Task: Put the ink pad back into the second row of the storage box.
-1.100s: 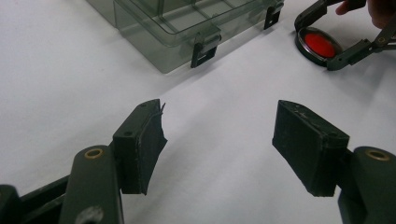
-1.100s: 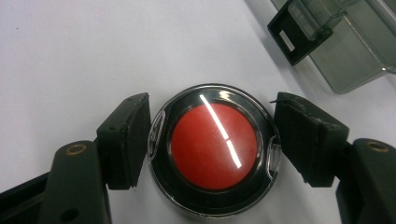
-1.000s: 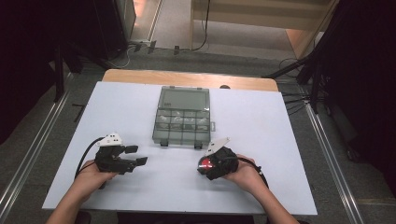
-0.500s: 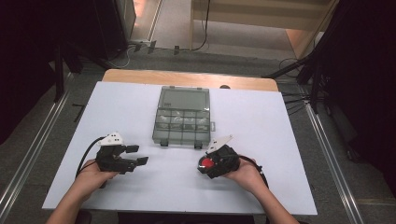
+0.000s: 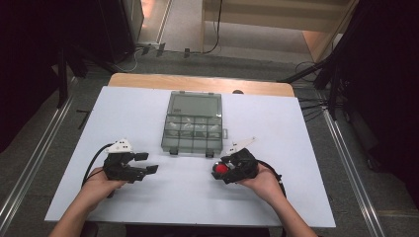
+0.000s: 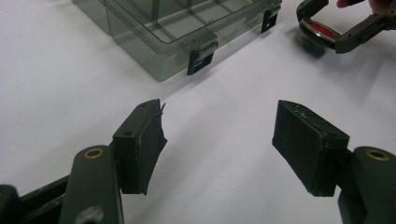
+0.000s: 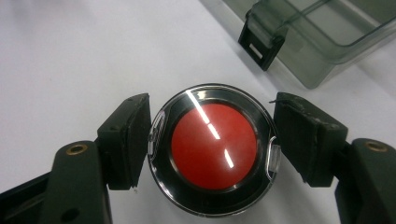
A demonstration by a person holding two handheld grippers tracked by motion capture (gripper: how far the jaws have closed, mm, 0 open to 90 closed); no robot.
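My right gripper (image 7: 211,140) is clamped on the red disc (image 7: 214,145), pads pressing its black rim on both sides, a little in from the table's (image 5: 296,123) near edge, right of the middle. In the high view the disc (image 5: 220,169) is just a red spot, mostly hidden by the gripper (image 5: 222,170) and my right hand (image 5: 262,180). In my right gripper view I can't tell if the disc rests on the table or hangs just above it. My left gripper (image 5: 146,163) is released, jaws wide with only bare table between them, toward the near left corner. The box (image 5: 193,123) sits closed at mid-table, nearer the far edge; its contents are too murky through the smoky lid. In the left gripper view the box (image 6: 159,28) is cut off at the top.
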